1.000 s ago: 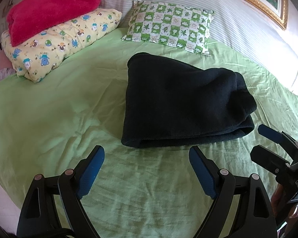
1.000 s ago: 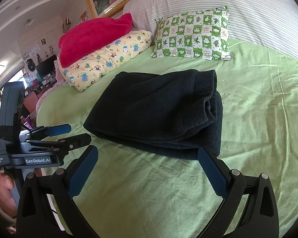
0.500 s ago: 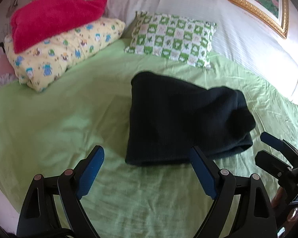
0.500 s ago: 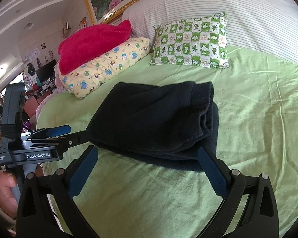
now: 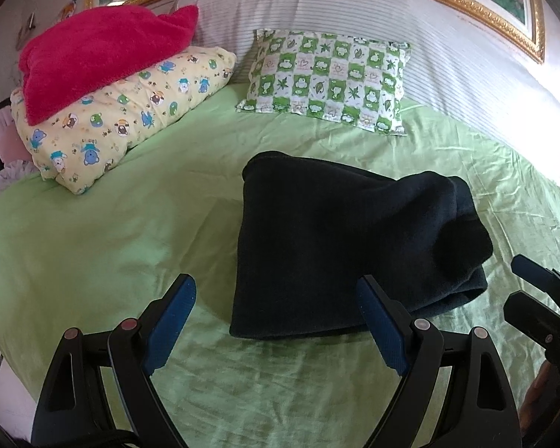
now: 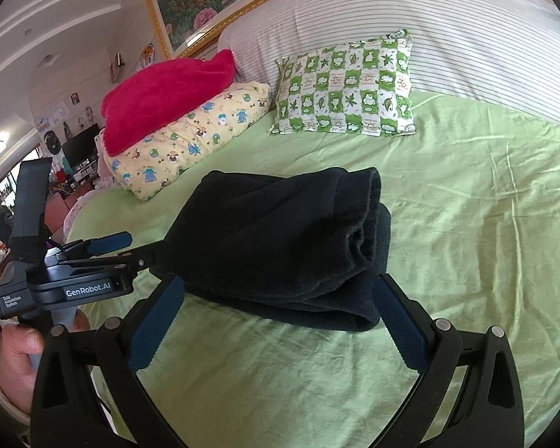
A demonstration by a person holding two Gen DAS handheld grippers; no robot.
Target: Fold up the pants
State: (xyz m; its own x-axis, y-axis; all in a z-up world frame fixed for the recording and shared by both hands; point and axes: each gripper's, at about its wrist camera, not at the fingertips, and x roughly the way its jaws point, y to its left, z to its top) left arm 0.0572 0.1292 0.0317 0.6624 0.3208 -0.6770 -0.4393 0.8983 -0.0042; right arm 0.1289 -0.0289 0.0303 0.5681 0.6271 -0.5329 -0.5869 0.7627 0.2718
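Pants [image 5: 339, 246]: dark fleece, folded into a thick bundle on the green bed sheet [image 5: 112, 231], in front of both grippers
Handling, as judged: soft, limp, light and bulky, with a napped surface unlikely to slip; layers will sag and shift unless all are pinched together, so take hold at the near folded edge or at the rolled, stacked end seen in the right wrist view. Left gripper [image 5: 276, 317] hovers with jaws wide apart, empty, its right finger over the bundle's near edge. Right gripper [image 6: 280, 317] likewise stands spread and empty, just short of the bundle. Folding looks essentially complete. No containers are in view; a checked pillow [image 5: 328, 78] and a cartoon-print pillow [image 5: 123, 119] carrying a red blanket [image 5: 100, 52] lie well apart from the bundle
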